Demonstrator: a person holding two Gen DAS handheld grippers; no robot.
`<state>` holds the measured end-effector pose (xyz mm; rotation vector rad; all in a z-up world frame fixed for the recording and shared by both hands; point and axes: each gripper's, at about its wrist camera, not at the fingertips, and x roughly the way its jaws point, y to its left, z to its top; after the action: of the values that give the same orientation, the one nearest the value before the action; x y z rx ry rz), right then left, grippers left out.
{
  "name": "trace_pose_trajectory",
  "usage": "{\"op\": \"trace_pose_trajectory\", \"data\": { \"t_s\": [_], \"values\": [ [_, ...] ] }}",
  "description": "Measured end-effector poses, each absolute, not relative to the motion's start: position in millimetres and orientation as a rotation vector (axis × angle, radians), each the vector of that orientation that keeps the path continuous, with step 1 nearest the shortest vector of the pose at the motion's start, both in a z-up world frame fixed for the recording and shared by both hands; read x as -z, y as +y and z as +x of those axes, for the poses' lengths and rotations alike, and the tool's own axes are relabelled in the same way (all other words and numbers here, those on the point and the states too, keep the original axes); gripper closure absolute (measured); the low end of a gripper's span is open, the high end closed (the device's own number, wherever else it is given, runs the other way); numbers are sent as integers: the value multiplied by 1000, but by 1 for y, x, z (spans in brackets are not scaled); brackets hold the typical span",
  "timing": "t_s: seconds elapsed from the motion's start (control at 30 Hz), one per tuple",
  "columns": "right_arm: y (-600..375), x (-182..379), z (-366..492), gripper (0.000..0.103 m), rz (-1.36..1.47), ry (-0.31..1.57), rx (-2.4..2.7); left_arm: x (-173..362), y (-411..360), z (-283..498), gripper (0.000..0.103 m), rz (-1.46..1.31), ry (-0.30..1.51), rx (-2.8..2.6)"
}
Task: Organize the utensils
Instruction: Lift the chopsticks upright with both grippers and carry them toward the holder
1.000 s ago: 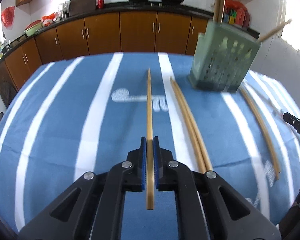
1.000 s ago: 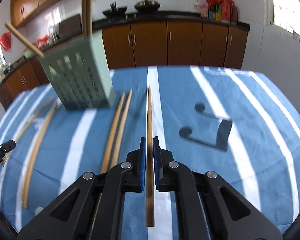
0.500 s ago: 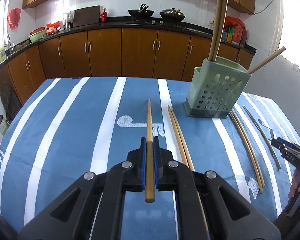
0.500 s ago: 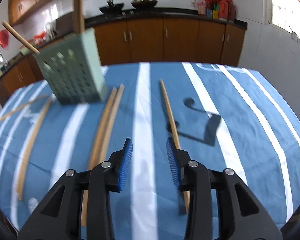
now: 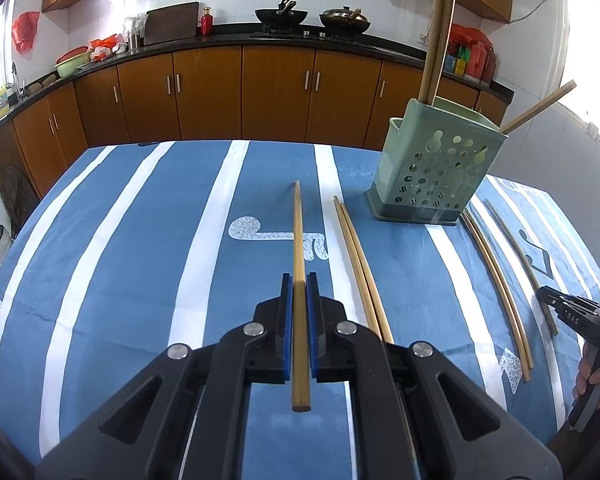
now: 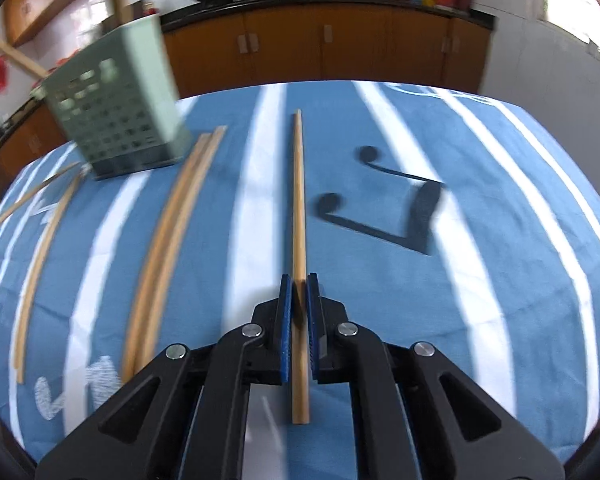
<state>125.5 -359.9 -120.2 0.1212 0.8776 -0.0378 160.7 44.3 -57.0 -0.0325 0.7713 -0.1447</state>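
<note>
A wooden chopstick [image 5: 299,280] is clamped between the blue pads of the left gripper [image 5: 299,292] at lower centre of the left wrist view, its blunt end poking back past the jaws and its tip pointed up the frame over the striped blue tablecloth [image 5: 140,260]. In the right wrist view, which is blurred, a second chopstick [image 6: 299,220] is likewise pinched by the closed right gripper [image 6: 299,292] at lower centre; whether it is clear of the cloth cannot be told.

The green perforated utensil holder [image 5: 436,176] is seen at upper right of the left wrist view, with two chopsticks [image 5: 438,32] standing upright in it and a third [image 5: 540,108] leaning out toward the right edge. The job is judged partly done: three sticks are housed and two are in hand. Left on the cloth are a pair [image 5: 360,268] just right of the left gripper, and a curved pair [image 5: 496,280] plus a darker single stick [image 5: 520,256] beyond the holder's base toward the right edge. The right gripper itself is glimpsed there, gripped by a hand [image 5: 598,376].
</note>
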Motion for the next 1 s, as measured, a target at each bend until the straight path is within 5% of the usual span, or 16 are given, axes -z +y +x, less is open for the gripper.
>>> {"op": "trace_pose_trajectory", "data": {
  "t_s": [0.47,1.0],
  "values": [
    [-340,115,117,95,95,861,-8,57,45,163,95,-50,770,145],
    [-353,23,92,95,151,530,6,12,48,152,95,-69,637,146]
  ]
}}
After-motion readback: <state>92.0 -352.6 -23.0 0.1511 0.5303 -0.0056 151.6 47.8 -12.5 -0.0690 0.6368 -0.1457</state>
